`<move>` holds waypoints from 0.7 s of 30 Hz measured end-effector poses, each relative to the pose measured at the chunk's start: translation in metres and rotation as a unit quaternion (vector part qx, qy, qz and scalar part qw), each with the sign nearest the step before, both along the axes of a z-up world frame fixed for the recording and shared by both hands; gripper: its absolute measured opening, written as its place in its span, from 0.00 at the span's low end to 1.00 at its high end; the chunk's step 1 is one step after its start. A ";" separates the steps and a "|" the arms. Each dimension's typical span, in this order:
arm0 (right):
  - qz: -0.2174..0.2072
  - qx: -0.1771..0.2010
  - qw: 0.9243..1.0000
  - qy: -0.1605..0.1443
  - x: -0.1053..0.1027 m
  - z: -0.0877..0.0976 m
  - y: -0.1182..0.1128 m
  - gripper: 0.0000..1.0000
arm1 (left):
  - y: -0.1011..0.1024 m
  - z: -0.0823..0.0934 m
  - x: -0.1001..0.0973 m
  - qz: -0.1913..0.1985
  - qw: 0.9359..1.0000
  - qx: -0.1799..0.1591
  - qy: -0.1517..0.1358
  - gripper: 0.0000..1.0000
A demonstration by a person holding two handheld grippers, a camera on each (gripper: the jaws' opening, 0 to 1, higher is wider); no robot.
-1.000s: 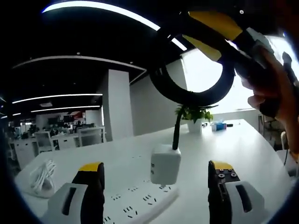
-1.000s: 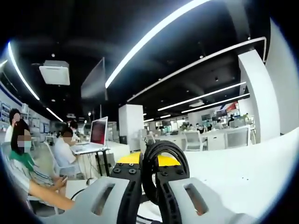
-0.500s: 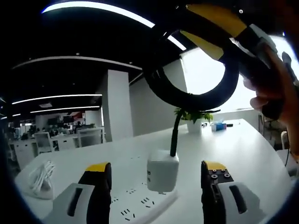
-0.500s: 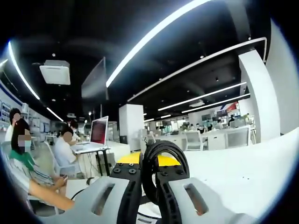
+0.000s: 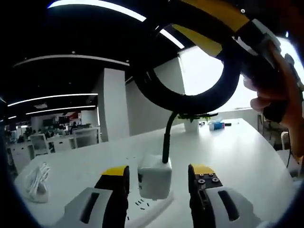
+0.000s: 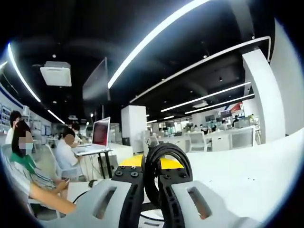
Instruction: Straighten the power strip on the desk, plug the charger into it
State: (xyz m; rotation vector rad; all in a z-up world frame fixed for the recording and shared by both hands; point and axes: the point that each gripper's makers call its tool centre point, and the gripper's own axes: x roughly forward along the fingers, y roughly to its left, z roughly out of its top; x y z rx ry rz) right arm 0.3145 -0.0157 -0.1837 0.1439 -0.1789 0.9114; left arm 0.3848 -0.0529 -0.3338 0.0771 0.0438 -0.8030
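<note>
White desk (image 5: 247,156): a broad, smooth top, seen in the left gripper view. Laid on it near the front is a white power strip (image 5: 145,209), on which a white charger (image 5: 154,178) is stood upright. A coil of white cable (image 5: 35,183) is placed well apart at the left edge. At the far end a potted plant (image 5: 191,121) and a small blue object (image 5: 216,126) are set.
</note>
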 end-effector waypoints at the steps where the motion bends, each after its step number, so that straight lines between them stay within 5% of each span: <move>1: 0.000 0.000 1.000 -0.001 0.000 0.000 0.000 0.07 | 0.000 -0.001 0.000 -0.001 1.000 0.003 0.003 0.45; 7: 0.000 0.002 1.000 0.002 0.001 -0.004 0.001 0.07 | 0.001 -0.003 0.000 -0.007 1.000 0.004 0.012 0.32; 21: 0.003 -0.001 1.000 0.002 0.000 -0.007 0.004 0.07 | 0.003 -0.003 0.003 -0.019 1.000 0.009 0.019 0.27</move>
